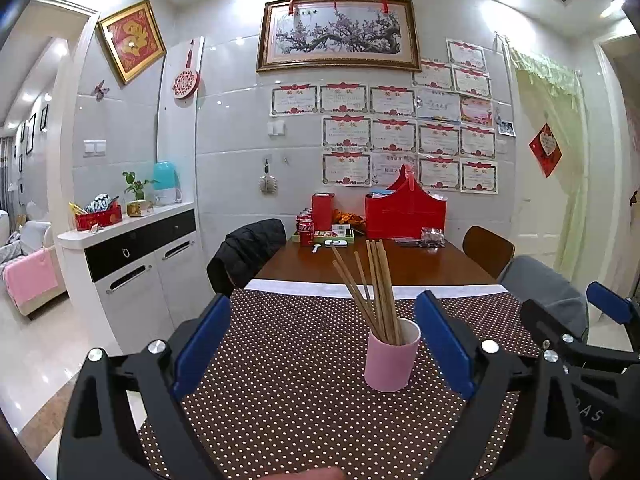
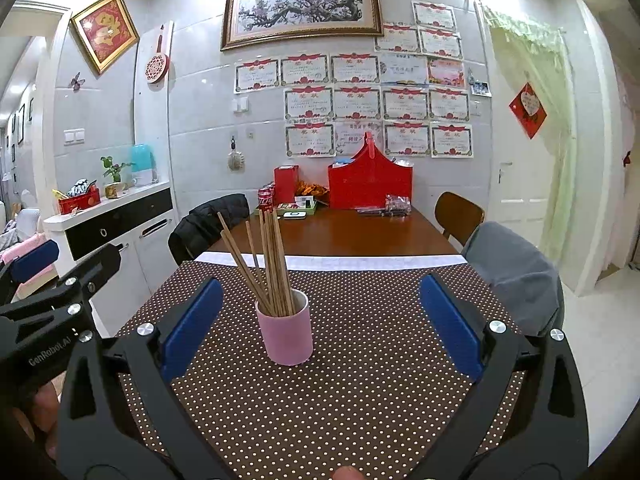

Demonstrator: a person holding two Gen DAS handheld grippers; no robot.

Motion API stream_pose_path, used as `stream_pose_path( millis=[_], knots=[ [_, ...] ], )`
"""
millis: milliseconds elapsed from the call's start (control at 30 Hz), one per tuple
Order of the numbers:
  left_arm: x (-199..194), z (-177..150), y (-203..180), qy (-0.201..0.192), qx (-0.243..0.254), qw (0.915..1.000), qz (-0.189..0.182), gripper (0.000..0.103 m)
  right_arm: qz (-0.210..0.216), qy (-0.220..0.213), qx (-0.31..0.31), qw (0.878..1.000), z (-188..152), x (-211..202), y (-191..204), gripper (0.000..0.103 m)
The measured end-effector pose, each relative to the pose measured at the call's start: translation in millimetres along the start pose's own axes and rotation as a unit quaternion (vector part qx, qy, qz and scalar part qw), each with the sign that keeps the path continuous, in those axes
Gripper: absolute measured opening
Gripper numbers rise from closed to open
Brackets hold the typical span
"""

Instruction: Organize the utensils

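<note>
Left tool is spread wide and empty; the right tool likewise. Between them, mid-tabletop near neither edge, a pink cup holds wooden chopsticks. They look light, stiff and thin, likely slippery; pinch one mid-shaft, above the rim, since the cup may tip

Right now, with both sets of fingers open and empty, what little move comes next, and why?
Probably none: every chopstick in view already stands in the pink cup, and the dotted mat looks bare. At most, draw both the left gripper and right gripper back.
</note>
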State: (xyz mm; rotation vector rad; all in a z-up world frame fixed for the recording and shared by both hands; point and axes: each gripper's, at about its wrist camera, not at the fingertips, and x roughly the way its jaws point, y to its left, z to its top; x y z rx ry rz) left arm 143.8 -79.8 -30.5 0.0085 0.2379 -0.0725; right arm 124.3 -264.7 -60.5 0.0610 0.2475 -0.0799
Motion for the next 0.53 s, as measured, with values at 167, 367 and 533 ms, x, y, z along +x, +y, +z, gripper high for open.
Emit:
stream_pose_path(
  millis=[167,367,533],
  knots=[
    [-1.2,-2.0,0.7,-0.002,-0.003,1.0000,0.005,0.092,0.002,0.000,-0.001,1.000,-1.7,-3.3,1.8,0.097],
    [-3.3,-0.4,4.7,0.001,-0.006,0.9999,0.012,0.092,0.005,-0.006,0.000,1.000,-1.5,-8.0,4.4,0.097],
    [-4.1,-0.1,7.3,0.004,-0.011,0.9998,0.015,0.094,0.004,-0.012,-0.003,1.000,0.8,-12.0,6.8,0.097]
  ],
)
